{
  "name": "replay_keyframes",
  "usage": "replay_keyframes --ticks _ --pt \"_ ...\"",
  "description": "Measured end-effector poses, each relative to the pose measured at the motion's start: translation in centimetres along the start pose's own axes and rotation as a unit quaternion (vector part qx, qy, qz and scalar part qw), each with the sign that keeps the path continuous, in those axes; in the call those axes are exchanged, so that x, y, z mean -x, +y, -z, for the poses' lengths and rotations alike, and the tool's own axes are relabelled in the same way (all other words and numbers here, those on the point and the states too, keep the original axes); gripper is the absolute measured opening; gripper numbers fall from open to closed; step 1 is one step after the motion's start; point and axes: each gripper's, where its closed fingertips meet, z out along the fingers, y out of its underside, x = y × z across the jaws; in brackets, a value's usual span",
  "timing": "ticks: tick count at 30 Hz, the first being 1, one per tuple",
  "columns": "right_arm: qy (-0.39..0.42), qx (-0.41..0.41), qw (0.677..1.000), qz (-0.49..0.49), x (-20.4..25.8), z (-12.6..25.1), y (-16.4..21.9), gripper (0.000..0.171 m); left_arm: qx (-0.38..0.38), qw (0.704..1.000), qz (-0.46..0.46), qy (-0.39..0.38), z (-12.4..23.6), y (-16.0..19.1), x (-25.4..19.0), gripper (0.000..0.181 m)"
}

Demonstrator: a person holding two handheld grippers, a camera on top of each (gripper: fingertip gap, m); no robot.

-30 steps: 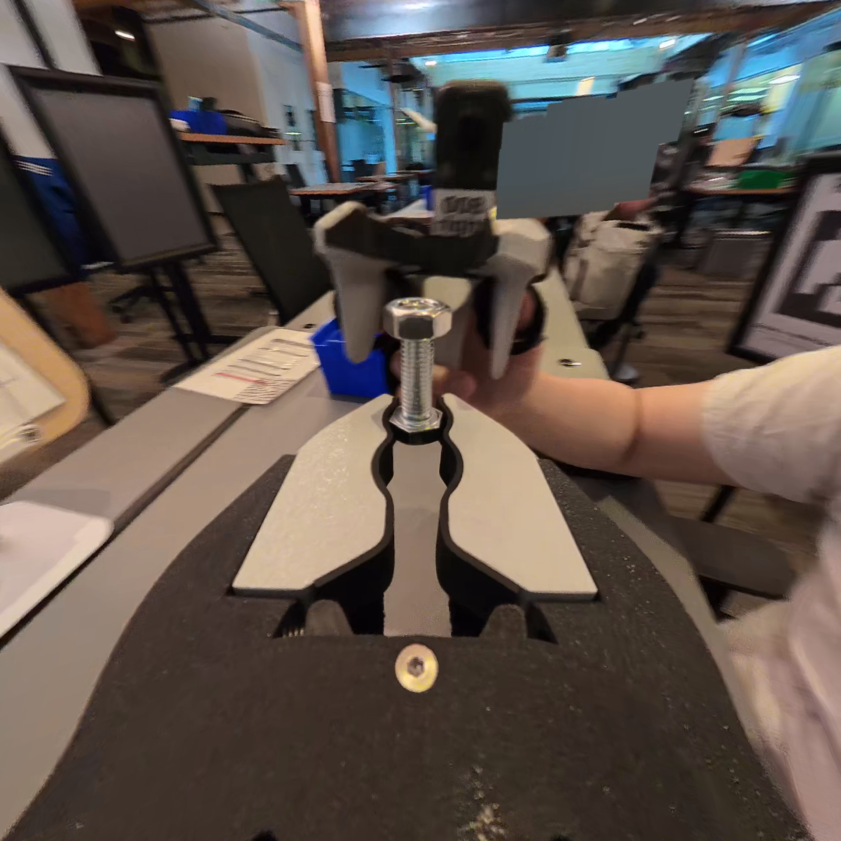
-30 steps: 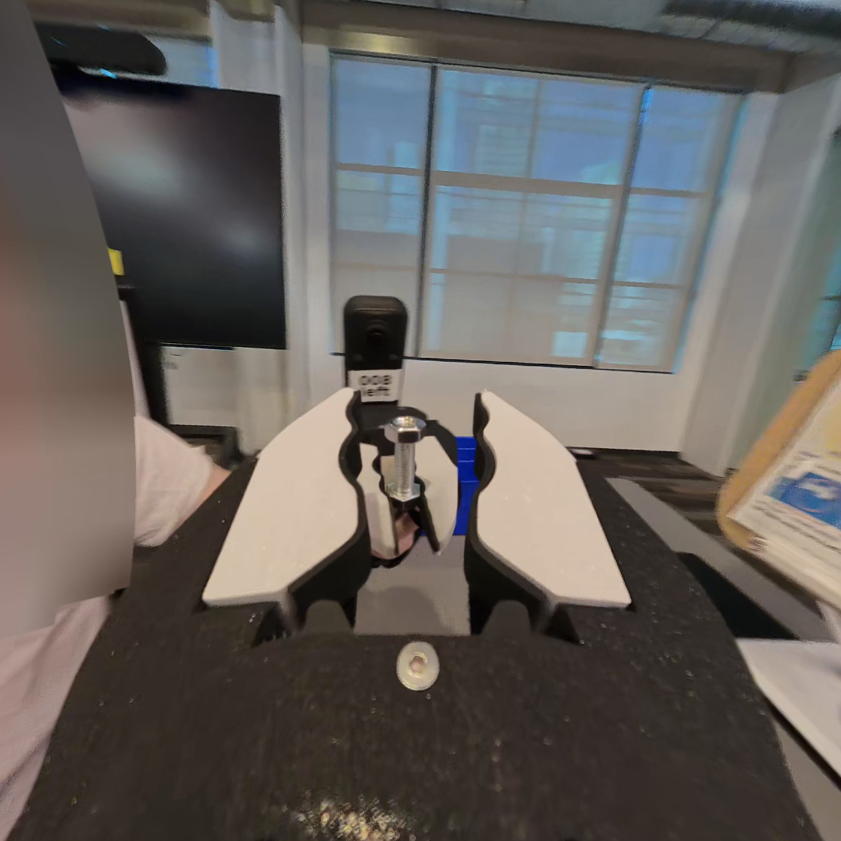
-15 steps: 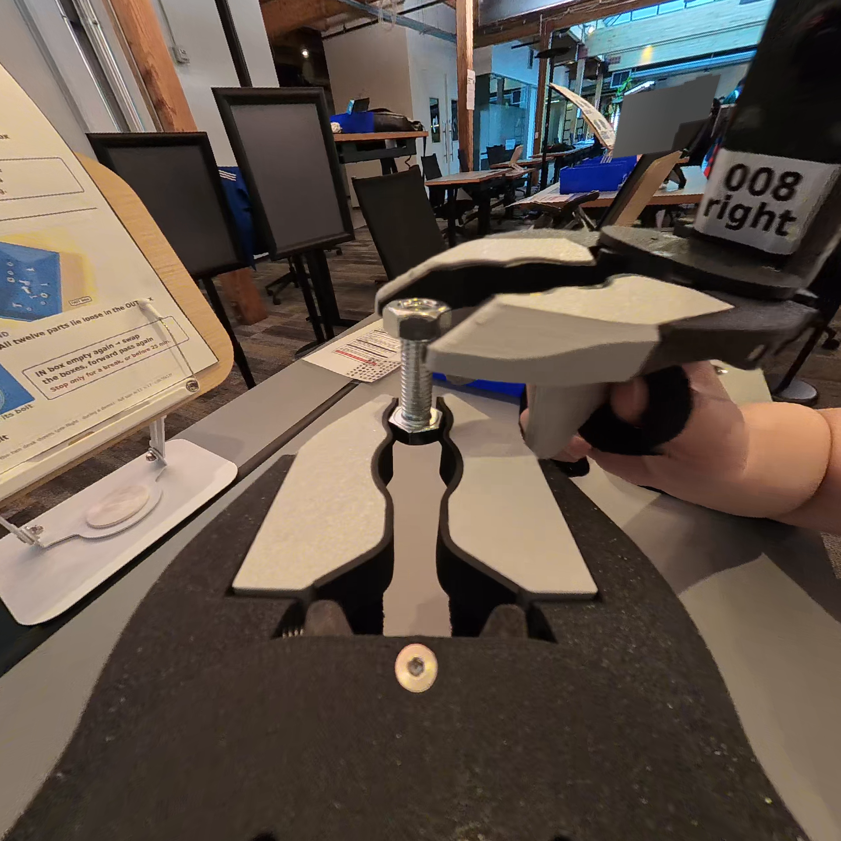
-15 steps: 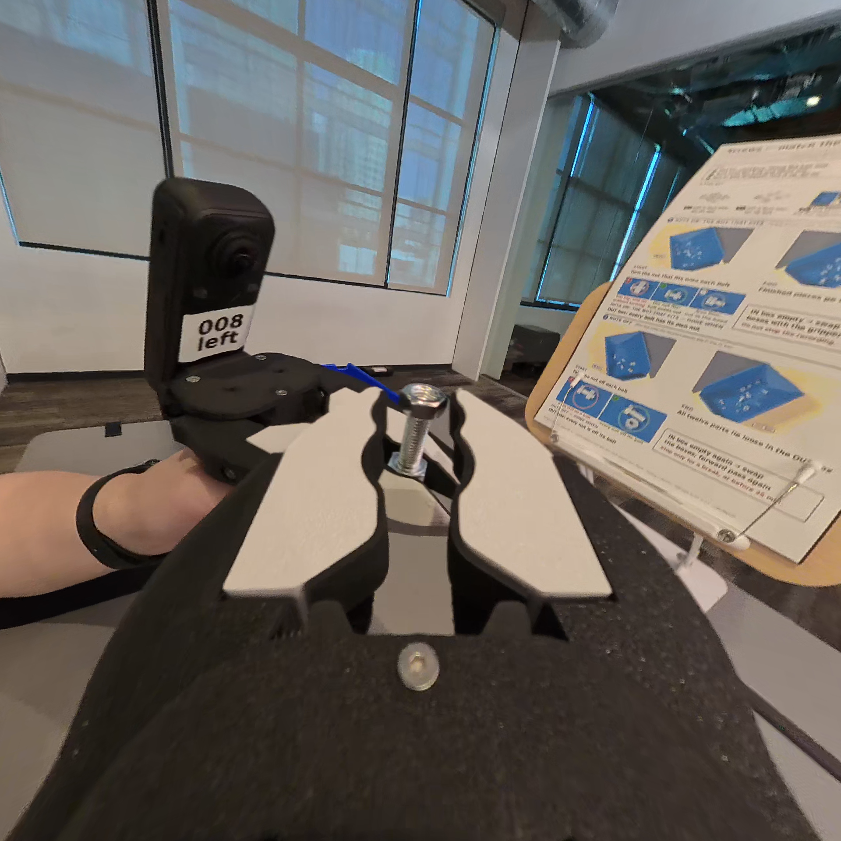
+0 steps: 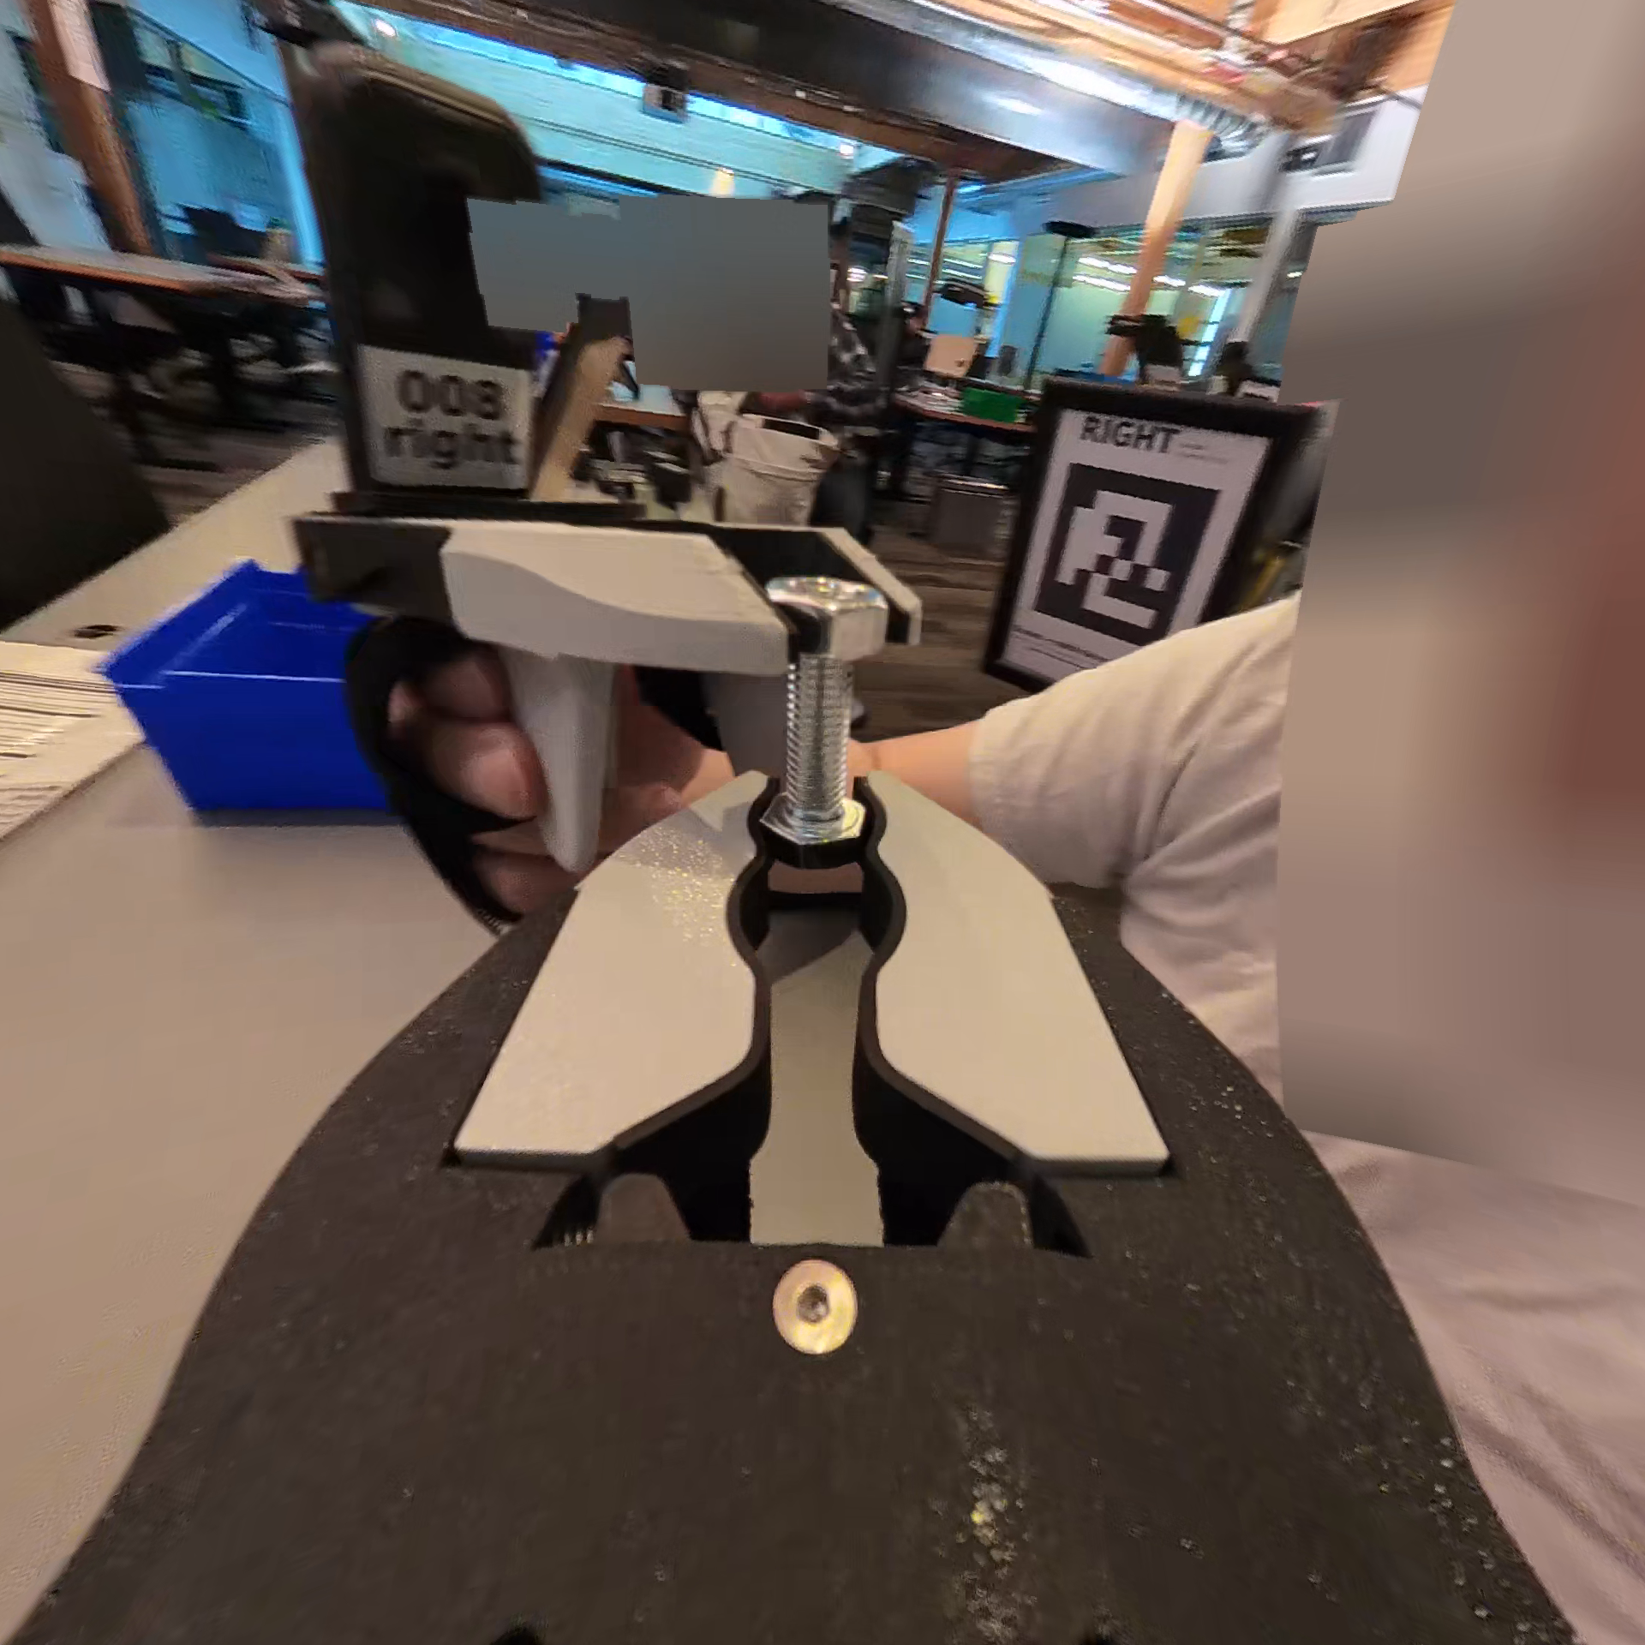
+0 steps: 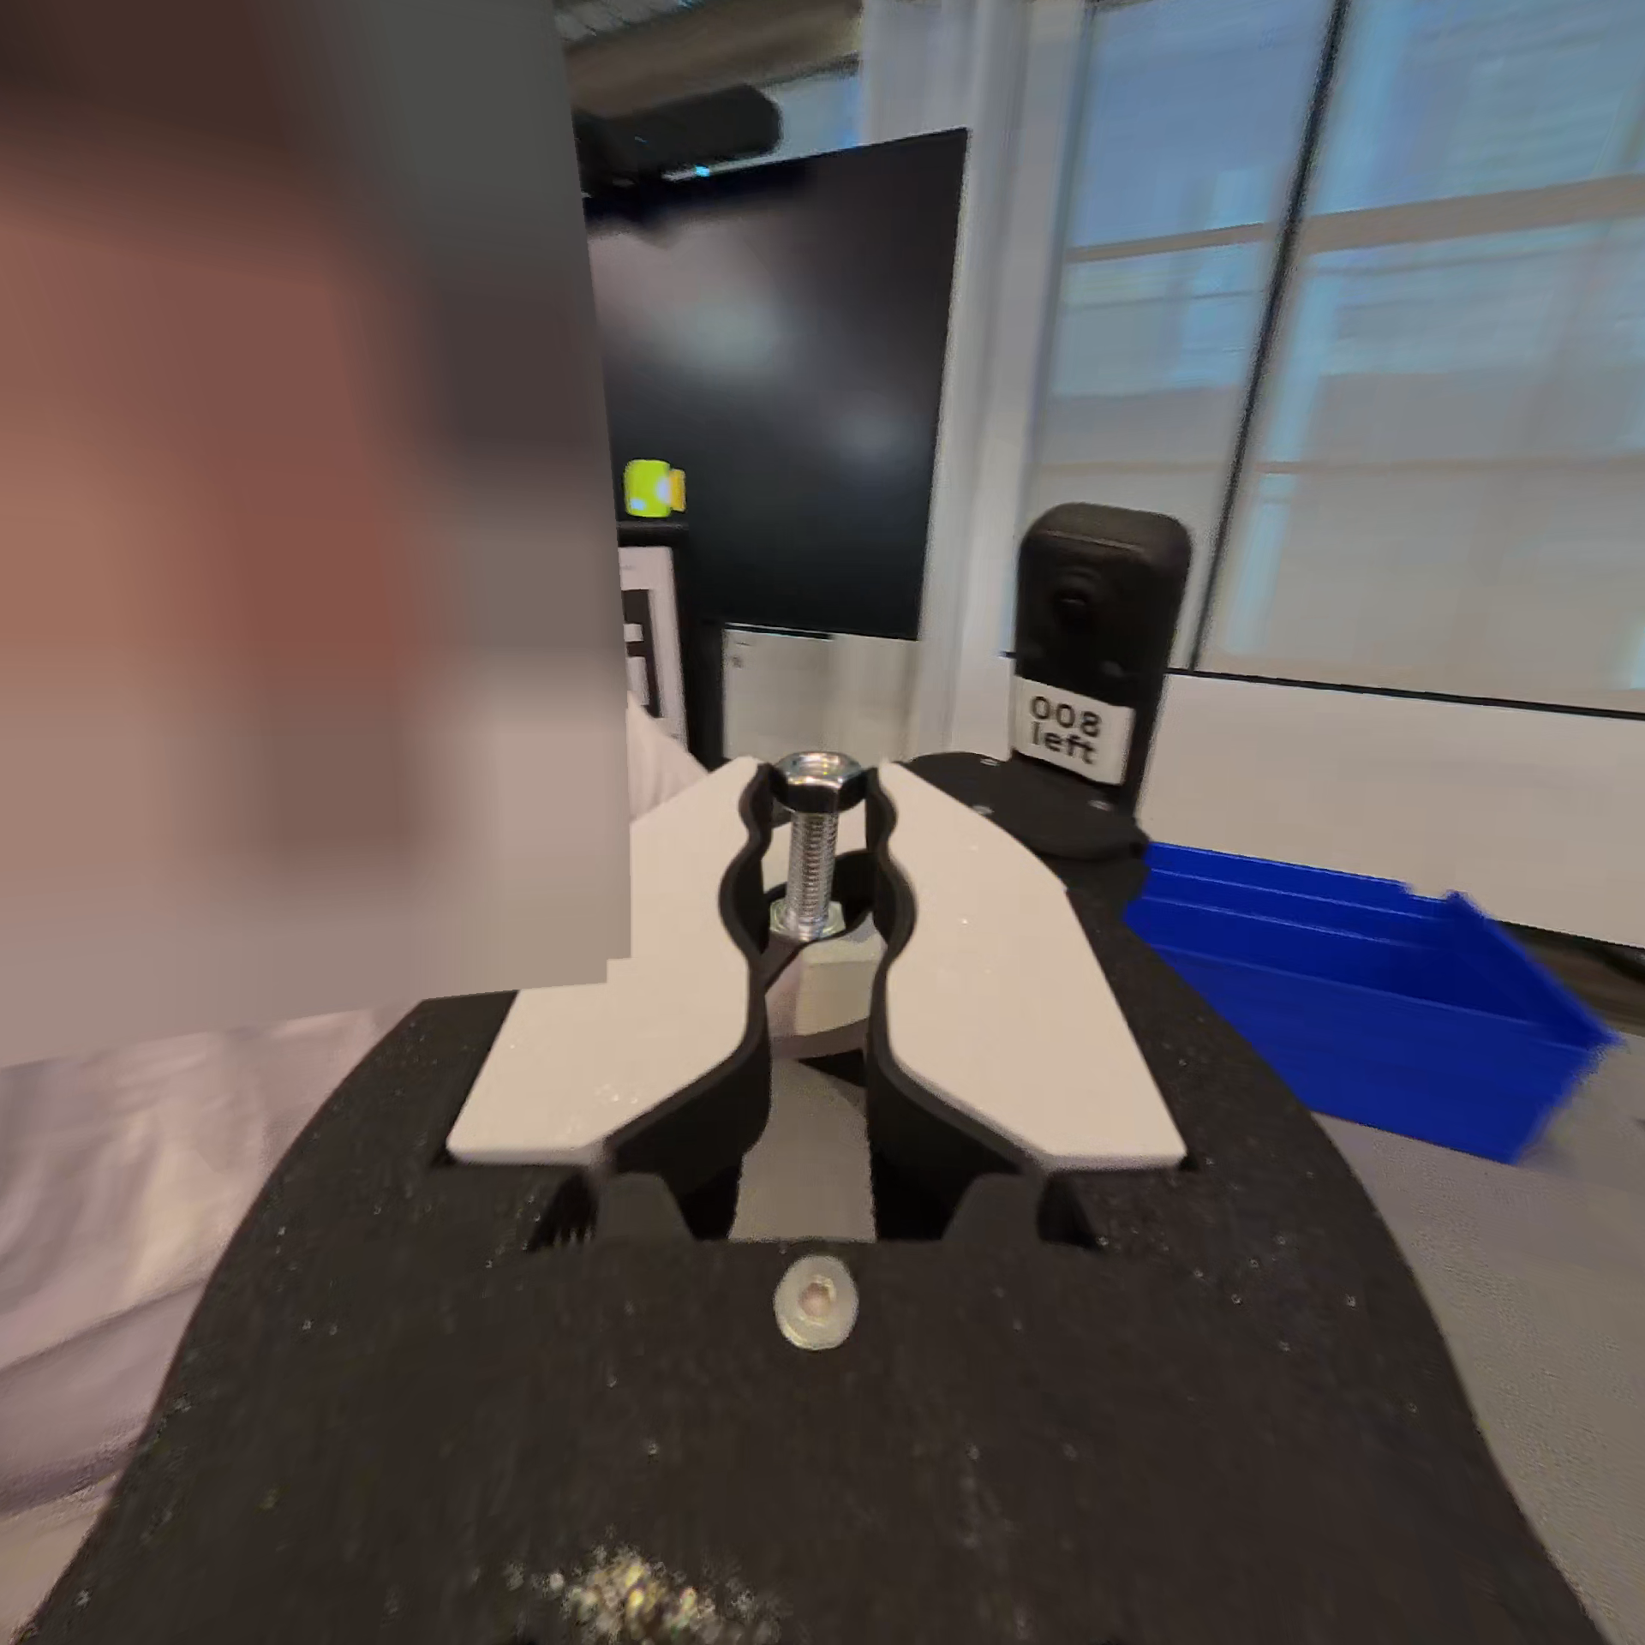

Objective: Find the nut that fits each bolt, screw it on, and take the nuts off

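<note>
Swung round since half a second ago, the right gripper (image 6: 817,788) is clamped on the upright silver threaded bolt's (image 5: 817,712) hexagonal head, while the small silver hex nut (image 5: 812,821) is pinched by the left gripper (image 5: 812,832), presumably for counter-turning

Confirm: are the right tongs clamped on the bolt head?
Yes, the right tongs close on the bolt head, while the left tongs hold the nut.

The bolt (image 5: 816,703) is bright silver steel with a hex head and threaded shank, standing upright in the air above the tabletop (image 5: 178,935). A matching silver hex nut (image 5: 812,821) sits threaded at its lower end. The left tool (image 5: 812,823) clamps the nut; the right tool (image 6: 814,788) clamps the head.
</note>
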Motion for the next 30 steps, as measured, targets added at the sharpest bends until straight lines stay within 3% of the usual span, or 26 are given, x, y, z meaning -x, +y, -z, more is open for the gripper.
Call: replay_keyframes --ticks 6,9,13,15,17,20,23,25,27,30 --pt "-0.082 -0.047 0.995 -0.028 1.7 0.4 -0.6 0.019 0.006 0.996 0.030 0.079 -0.6 0.6 -1.9 0.015" --pt "-0.079 -0.075 0.993 -0.054 1.0 1.0 -1.2 0.019 0.005 0.997 0.034 0.076 -0.7 0.8 -1.7 0.015" --pt "0.038 -0.026 0.998 -0.037 -1.9 2.6 -2.0 0.019 -0.009 0.999 0.022 0.040 -0.1 0.1 -0.7 0.015" --pt "0.173 0.048 0.984 -0.004 -4.0 5.8 -3.3 0.019 -0.019 1.000 0.013 0.018 0.5 -0.6 -0.2 0.015" --pt "0.372 0.191 0.908 0.027 -6.2 13.1 -3.4 0.019 -0.021 1.000 0.004 -0.005 1.1 -1.0 0.3 0.015" --pt "0.603 0.320 0.730 -0.030 -4.5 28.2 -3.0 0.019 -0.020 1.000 -0.003 -0.018 1.6 -1.2 0.7 0.015" --pt "0.721 0.344 0.577 -0.169 0.0 41.3 0.4 0.019 -0.008 0.999 -0.013 -0.041 1.7 -0.9 1.4 0.015" --pt "0.751 0.358 0.486 -0.269 3.3 47.9 4.3 0.019 -0.001 0.999 -0.016 -0.047 1.7 -0.7 1.6 0.015" --pt "0.744 0.375 0.435 -0.341 5.6 51.7 8.2 0.019 0.004 0.998 -0.020 -0.053 1.6 -0.5 1.7 0.015" --pt "0.736 0.366 0.436 -0.367 5.8 54.0 11.4 0.020 0.013 0.998 -0.023 -0.058 1.6 -0.1 2.0 0.015"
